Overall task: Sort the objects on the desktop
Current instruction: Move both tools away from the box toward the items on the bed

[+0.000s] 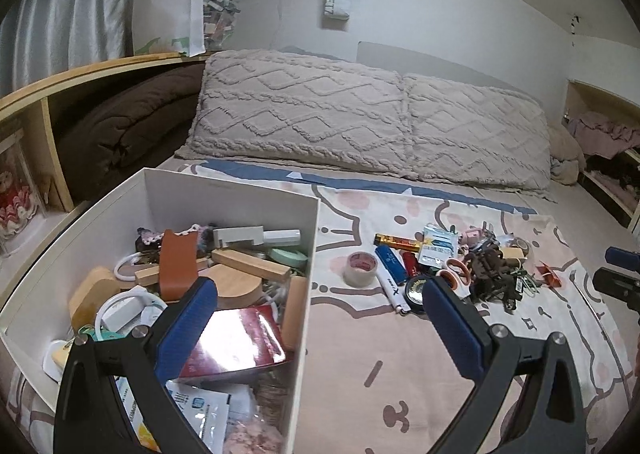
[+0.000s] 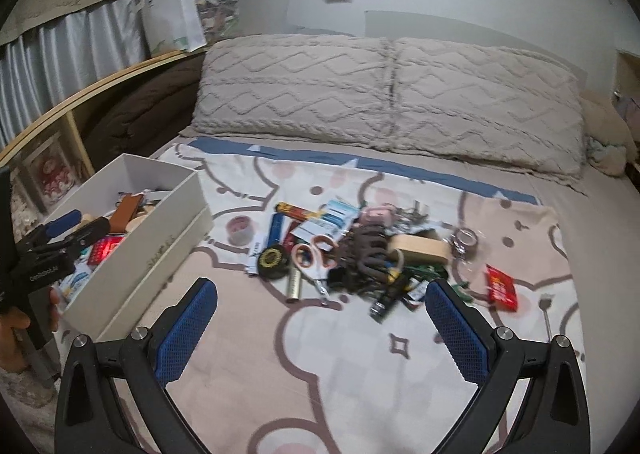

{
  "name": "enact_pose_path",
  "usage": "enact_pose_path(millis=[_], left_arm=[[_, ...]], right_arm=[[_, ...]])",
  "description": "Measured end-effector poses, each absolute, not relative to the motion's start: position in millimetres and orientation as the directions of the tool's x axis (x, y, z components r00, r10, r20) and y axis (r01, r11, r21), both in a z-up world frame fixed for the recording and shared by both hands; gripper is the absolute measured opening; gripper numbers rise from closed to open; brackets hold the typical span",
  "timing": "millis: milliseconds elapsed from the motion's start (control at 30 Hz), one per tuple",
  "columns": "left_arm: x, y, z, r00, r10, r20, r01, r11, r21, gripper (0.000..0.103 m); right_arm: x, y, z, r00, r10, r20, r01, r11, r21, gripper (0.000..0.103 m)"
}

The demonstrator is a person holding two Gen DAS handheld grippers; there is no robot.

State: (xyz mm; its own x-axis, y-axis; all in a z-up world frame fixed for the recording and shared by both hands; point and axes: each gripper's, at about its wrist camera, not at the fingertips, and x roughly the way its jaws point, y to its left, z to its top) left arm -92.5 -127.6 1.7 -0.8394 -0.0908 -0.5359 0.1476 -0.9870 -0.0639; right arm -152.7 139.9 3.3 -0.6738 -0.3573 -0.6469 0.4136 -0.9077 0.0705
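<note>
The scene is a bed covered by a cream and pink cartoon-print sheet [image 2: 340, 354] with a blue band along its far edge. Beyond that band two tufted beige pillows [image 1: 360, 122] lie side by side against a white wall. On the left, a wooden shelf unit [image 1: 52, 94] runs along the bed; a folded brown blanket [image 1: 128, 126] fills its open bay, and a white paper bag [image 1: 168, 2] stands on top beside grey curtains.

The left gripper [image 1: 318, 294] has its blue-padded fingers spread wide with nothing between them. Its left finger [image 1: 188, 330] hangs over the white box [image 1: 228, 194], which is crowded with wooden blocks, a brown leather piece, white cable and a glossy red packet [image 1: 236, 342] lying just beside that finger. Its right finger is over the bare sheet, its tip overlapping the near edge of the loose pile.

The right gripper [image 2: 320, 286] is likewise fully spread and empty, pointing down at the sheet. The pile of small objects [image 2: 352, 250] lies just ahead of its fingertips, between them: a black tape roll [image 2: 274, 258], orange-handled scissors [image 2: 316, 254], a brown hair claw and a wooden block. A red sachet [image 2: 502, 288] lies just beyond the right finger. The white box sits past the left finger, with the left gripper over it.
</note>
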Motion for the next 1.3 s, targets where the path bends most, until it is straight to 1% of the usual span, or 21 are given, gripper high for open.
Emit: enact_pose_path(millis=[400,567,733,967,1100,1233,1300], left_arm=[[-98.0,-77.8,-7.1,-0.833,0.0,-0.553,0.025,-0.999,-0.037,0.103],[-100.5,-56.6,-15.2,-0.822,0.035,-0.569,-0.028,-0.999,-0.021,0.103],[-101.6,-30.5,-25.4,-0.823,0.054,-0.566,-0.076,-0.997,0.014,0.103],[-105.5,-4.9,-41.4,-0.797,0.136,-0.589,-0.153,-0.988,-0.02,0.103],[-111.8,1.2,-52.4,-0.776,0.16,-0.61,-0.165,-0.985,-0.048,0.103],[-120.6,2.0,-68.5,-0.74,0.176,-0.649,-0.152,-0.984,-0.094,0.102],[-123.4,2.1,-75.8,-0.724,0.184,-0.665,-0.15,-0.983,-0.109,0.094]], right_arm=[[-142.8,182.0,-37.2,-0.664,-0.295,-0.687,0.346,-0.936,0.067,0.103],[-134.6,195.4,-49.0,-0.674,-0.259,-0.691,0.324,-0.945,0.039,0.103],[-128.5,214.8,-62.4,-0.664,-0.255,-0.703,0.294,-0.953,0.067,0.103],[-122.6,245.3,-76.7,-0.66,-0.218,-0.719,0.235,-0.969,0.078,0.103],[-124.8,258.0,-82.9,-0.659,-0.194,-0.727,0.206,-0.976,0.074,0.103],[-130.8,264.9,-88.7,-0.666,-0.163,-0.728,0.182,-0.982,0.053,0.103],[-135.9,267.4,-92.4,-0.667,-0.145,-0.731,0.171,-0.985,0.04,0.103]])
